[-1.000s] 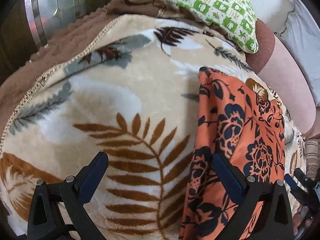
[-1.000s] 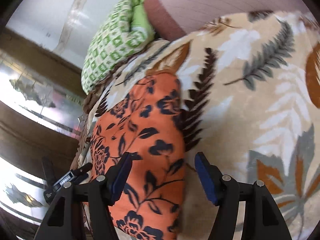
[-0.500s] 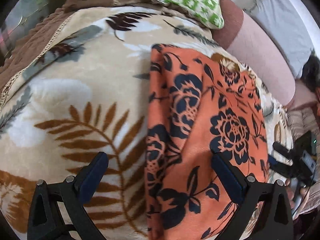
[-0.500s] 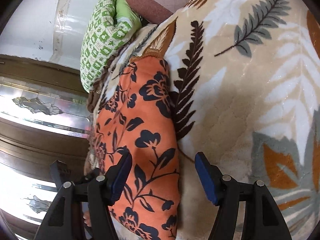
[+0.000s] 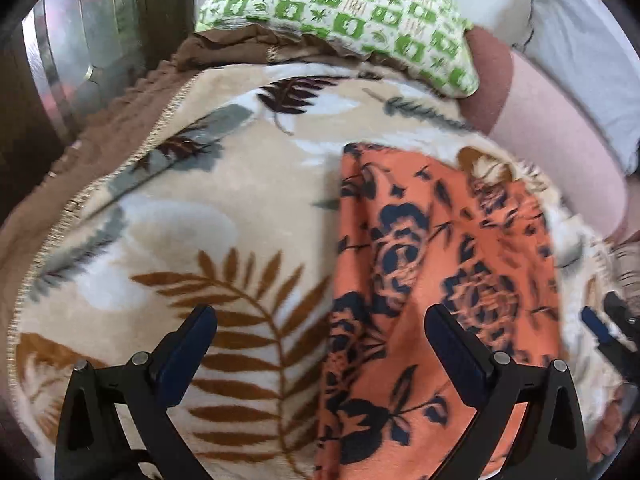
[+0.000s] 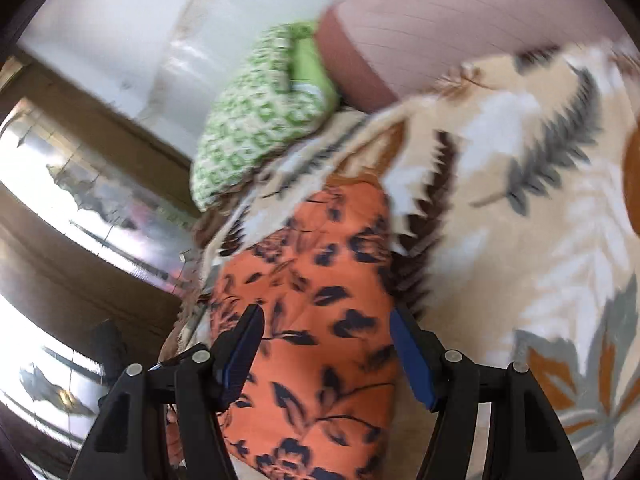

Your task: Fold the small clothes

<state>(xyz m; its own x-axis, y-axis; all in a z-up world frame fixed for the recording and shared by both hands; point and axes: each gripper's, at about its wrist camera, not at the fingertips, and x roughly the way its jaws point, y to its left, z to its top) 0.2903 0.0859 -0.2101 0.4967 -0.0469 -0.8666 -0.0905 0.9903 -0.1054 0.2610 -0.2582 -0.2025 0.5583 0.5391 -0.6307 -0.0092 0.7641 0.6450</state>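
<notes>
An orange garment with a dark blue flower print point(image 5: 432, 288) lies flat as a long folded strip on a beige leaf-print blanket point(image 5: 224, 208). My left gripper point(image 5: 320, 332) is open and empty above the strip's left edge. My right gripper point(image 6: 326, 334) is open and empty, its jaws straddling the same garment point(image 6: 316, 312) near its end. The right gripper's tips also show at the right edge of the left wrist view point(image 5: 608, 324).
A green and white patterned pillow point(image 5: 360, 12) lies at the blanket's far end, by a pink bolster point(image 5: 560, 136). A brown blanket border point(image 5: 100, 128) runs on the left. A dark wooden cabinet with shiny panels point(image 6: 80, 208) stands beside the bed.
Both grippers swung over the garment and back; both stay open and empty. The garment has not visibly moved on the blanket.
</notes>
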